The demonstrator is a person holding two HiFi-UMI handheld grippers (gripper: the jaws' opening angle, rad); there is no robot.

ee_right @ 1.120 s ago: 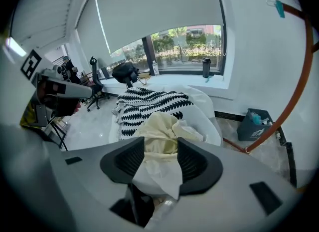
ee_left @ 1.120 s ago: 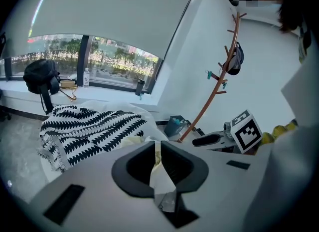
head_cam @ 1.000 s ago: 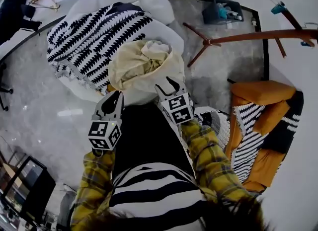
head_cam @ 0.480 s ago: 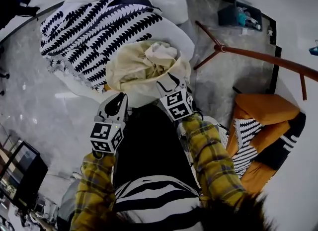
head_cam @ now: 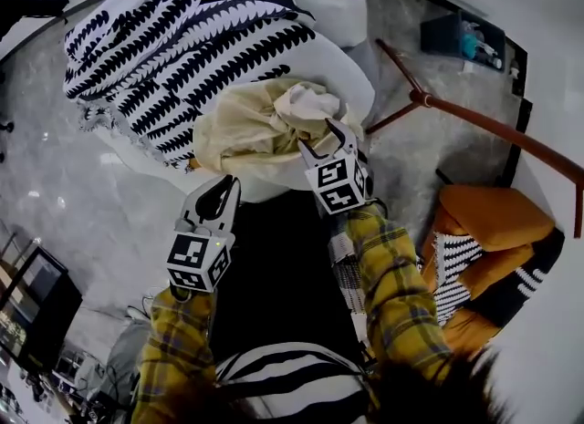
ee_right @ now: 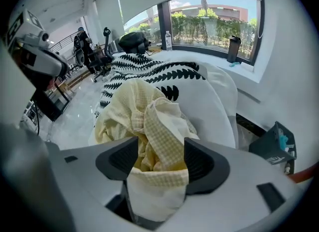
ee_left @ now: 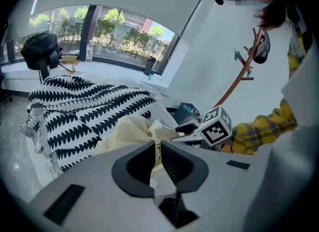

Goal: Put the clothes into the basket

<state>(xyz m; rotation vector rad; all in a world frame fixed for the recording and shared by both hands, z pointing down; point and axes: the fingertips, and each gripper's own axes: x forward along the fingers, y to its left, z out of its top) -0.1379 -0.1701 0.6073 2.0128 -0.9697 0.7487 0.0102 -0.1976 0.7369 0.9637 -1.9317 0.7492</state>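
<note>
Nearest, yellow plaid sleeves lead to the two grippers, both angled down at a pale yellow checked garment. The left gripper has its jaws pressed almost together, pinching a thin fold of that garment, which trails back between them. The right gripper, ahead of the left one and to its right, has its jaws spread wide, and they have just been opening. A thick bunch of the garment lies between its pads and fills the gap, with more tucked back into the throat. From both grippers the rest of the garment spreads forward in a crumpled heap on a white beanbag. Beyond the heap and to the left gripper's left, a black-and-white patterned throw drapes over the beanbag and hangs toward the grey marble floor. To the right gripper's right, a brown wooden coat stand crosses the floor. Nearer the person on that side, an orange chair carries a striped cloth. Farther off past the right gripper sits a dark bin with blue items inside. Farthest, behind the beanbag, a wide window shows green trees.
</note>
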